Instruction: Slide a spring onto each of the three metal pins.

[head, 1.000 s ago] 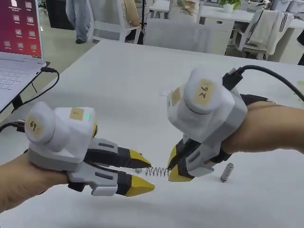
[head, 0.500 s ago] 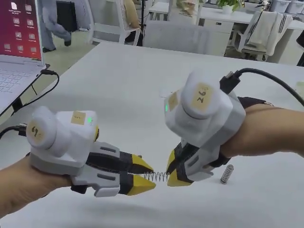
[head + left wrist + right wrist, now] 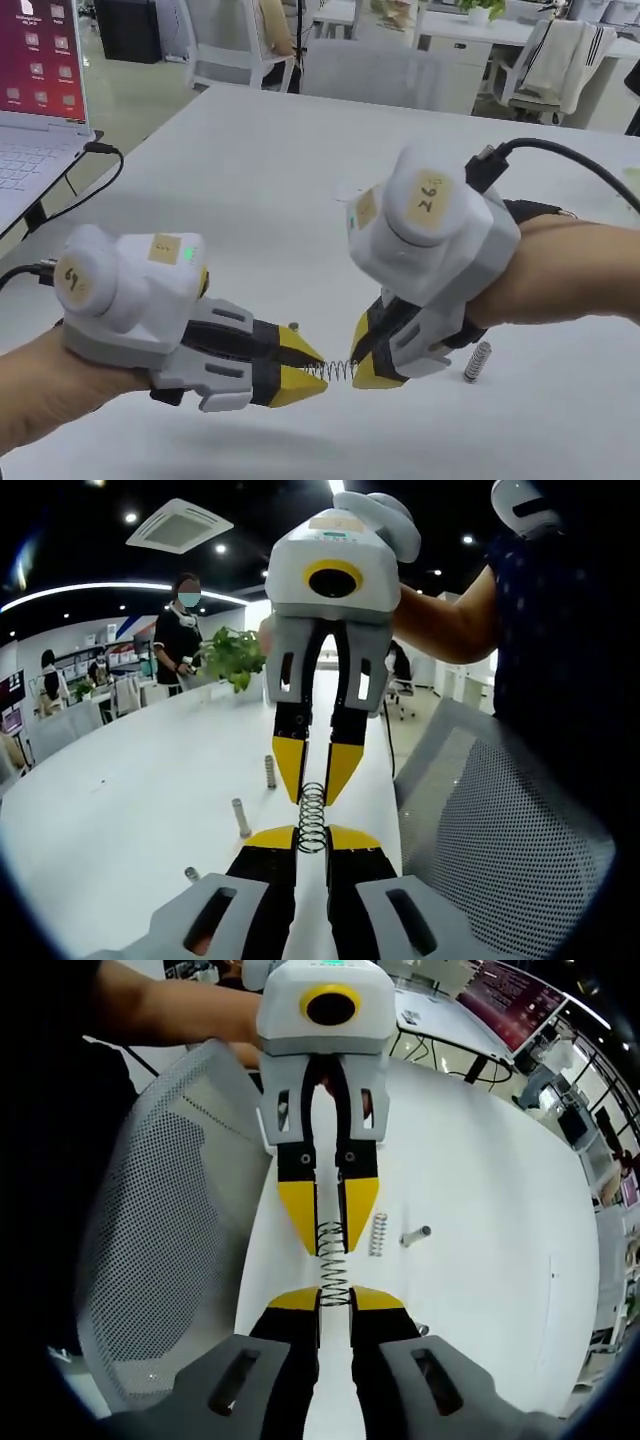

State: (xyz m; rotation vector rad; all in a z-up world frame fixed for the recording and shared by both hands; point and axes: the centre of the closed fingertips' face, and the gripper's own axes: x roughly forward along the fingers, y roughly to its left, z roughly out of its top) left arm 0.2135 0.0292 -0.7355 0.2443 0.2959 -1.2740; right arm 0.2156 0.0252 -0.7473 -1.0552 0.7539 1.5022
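A thin wire spring [image 3: 336, 371] hangs level above the white table [image 3: 250, 190], stretched between both grippers. My left gripper [image 3: 314, 367] is shut on its left end and my right gripper [image 3: 360, 364] on its right end. In the left gripper view the spring [image 3: 312, 815] runs from my left gripper [image 3: 312, 837] up to the right gripper [image 3: 317, 778]. The right gripper view has the spring [image 3: 333, 1260] between my right gripper [image 3: 335, 1300] and the left gripper [image 3: 330, 1232]. A second spring [image 3: 478, 362] and a metal pin [image 3: 415, 1234] rest on the table.
An open laptop [image 3: 40, 90] with a black cable [image 3: 95, 185] sits at the table's far left. A mesh office chair [image 3: 500, 810] stands beside the table edge. Other desks, chairs and a person [image 3: 180, 630] are in the background.
The left gripper's jaws, apart a second ago, have shut on the spring's left end. The two grippers have drawn closer, so less spring shows between them.
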